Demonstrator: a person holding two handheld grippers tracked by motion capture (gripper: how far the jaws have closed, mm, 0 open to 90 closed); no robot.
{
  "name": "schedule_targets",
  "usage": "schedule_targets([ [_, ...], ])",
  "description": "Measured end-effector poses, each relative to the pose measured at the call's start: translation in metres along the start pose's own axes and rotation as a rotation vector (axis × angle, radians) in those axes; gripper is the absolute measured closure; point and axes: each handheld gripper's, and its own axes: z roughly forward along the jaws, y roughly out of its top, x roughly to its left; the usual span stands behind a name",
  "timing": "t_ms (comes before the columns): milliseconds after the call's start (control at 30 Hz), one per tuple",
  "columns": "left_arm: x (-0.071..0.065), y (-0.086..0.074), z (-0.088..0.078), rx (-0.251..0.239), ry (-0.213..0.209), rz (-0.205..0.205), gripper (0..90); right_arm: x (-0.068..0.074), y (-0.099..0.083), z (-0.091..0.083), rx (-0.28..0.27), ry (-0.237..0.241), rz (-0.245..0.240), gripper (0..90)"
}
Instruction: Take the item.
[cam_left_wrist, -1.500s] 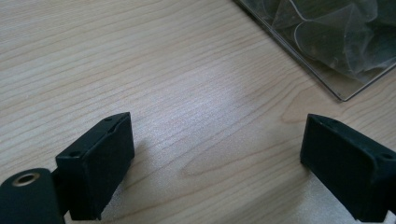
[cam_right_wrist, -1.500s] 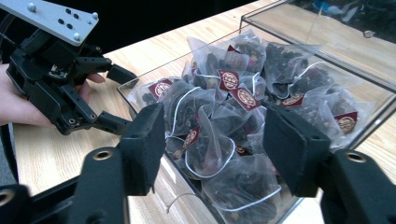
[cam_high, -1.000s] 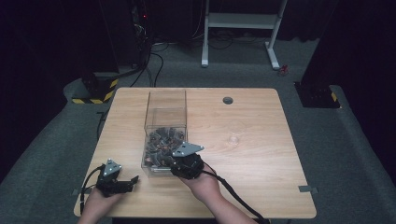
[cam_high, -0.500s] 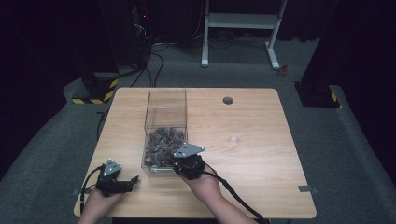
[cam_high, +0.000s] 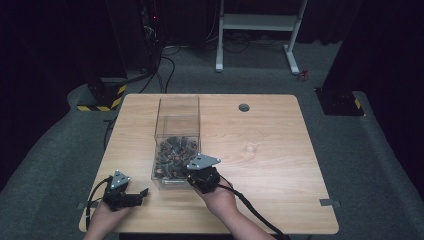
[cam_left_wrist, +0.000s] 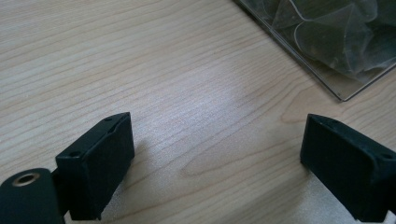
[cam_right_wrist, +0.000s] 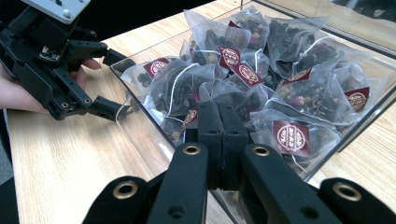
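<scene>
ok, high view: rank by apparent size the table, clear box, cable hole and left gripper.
1. table, by far the largest.
2. clear box holding the tea bags.
3. left gripper, clearly smaller than the box, though it sits nearer the camera.
4. cable hole, smallest; it lies farthest back, but the gap looks safe.
</scene>
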Motion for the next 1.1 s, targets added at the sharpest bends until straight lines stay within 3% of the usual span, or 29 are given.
schedule_targets([
  [367,0.000,0.000,0.000,0.000,0.000,-0.002,10.1,-0.003,0.000,-0.007,-0.039,0.004,-0.002,90.0],
  [467,0.000,0.000,0.000,0.000,0.000,-0.002,10.1,-0.002,0.000,-0.009,-0.071,0.008,-0.008,90.0],
  [1100,0.000,0.000,0.000,0.001,0.000,0.002,10.1,-0.003,0.004,-0.023,-0.155,0.010,0.025,90.0],
])
